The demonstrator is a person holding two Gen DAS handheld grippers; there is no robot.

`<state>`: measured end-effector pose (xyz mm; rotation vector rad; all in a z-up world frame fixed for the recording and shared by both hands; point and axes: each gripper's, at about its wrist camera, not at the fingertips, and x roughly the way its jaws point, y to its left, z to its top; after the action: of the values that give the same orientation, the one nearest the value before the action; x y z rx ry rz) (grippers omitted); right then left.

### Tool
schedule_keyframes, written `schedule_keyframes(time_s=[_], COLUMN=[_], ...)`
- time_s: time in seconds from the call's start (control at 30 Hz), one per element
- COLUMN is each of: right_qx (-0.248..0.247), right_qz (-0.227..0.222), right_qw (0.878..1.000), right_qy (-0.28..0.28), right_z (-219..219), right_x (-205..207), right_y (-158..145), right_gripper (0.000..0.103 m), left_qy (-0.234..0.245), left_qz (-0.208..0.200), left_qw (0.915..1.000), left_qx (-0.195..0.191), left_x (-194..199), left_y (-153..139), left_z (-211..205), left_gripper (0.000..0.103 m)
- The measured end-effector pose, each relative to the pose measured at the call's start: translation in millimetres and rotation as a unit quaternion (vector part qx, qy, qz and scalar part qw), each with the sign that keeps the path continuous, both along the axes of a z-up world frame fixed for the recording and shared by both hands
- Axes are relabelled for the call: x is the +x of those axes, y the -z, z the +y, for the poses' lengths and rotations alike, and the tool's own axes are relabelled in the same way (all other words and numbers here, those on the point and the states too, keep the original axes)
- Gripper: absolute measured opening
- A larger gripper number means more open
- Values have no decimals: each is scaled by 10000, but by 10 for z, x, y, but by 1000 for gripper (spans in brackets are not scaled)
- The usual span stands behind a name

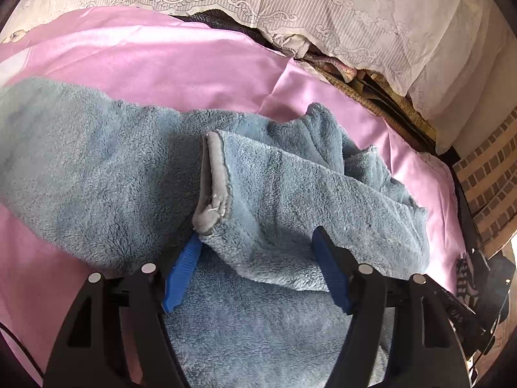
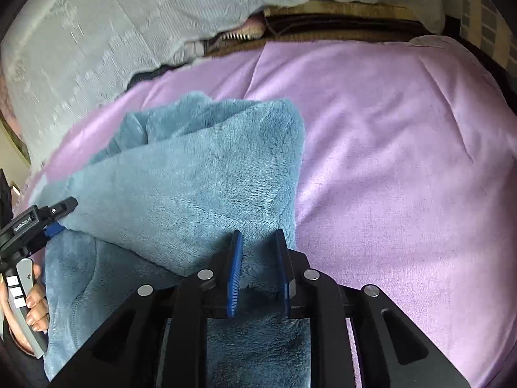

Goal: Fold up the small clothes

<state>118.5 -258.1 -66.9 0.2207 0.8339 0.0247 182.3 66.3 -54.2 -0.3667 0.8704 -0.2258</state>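
Garment [image 2: 206, 174] mid-fold on bed [image 2: 404, 161]: right hand-held gripper [image 2: 258, 242] pinching folded edge, left hand-held gripper [image 1: 255, 242] spread; next, laying layer toward 12 o'clock.

Pink sheet [image 1: 181, 61], white lace cloth [image 1: 371, 16] behind, brick wall [image 1: 488, 174] at right.

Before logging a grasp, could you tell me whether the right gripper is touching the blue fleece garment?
Touching: the right wrist view shows the right gripper pinching the blue fleece garment.

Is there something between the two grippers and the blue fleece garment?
No. The right gripper already pinches a fold of the blue fleece garment, and the left gripper stands open around another fold; nothing else lies between.
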Motion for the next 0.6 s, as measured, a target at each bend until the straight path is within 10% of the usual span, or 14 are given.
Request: schedule_keyframes(time_s=[0.33,0.47,0.6], right_qx=[-39,107,116], right_qz=[-495,78,116], right_qw=[9986,9995,9993], right_qy=[-157,-277,-334], right_z=[118,153,143], right_x=[70,526,511], right_y=[-508,-270,-120], right_gripper=[27,34,34], left_qy=[-702,-743,-698], left_qz=[-438,287,196], left_qw=[9965,9945,9933], left_qx=[85,674,904], left_x=[-182,24,20], left_y=[-324,28,-26], left_z=[355,347,288], left_gripper=[86,86,89])
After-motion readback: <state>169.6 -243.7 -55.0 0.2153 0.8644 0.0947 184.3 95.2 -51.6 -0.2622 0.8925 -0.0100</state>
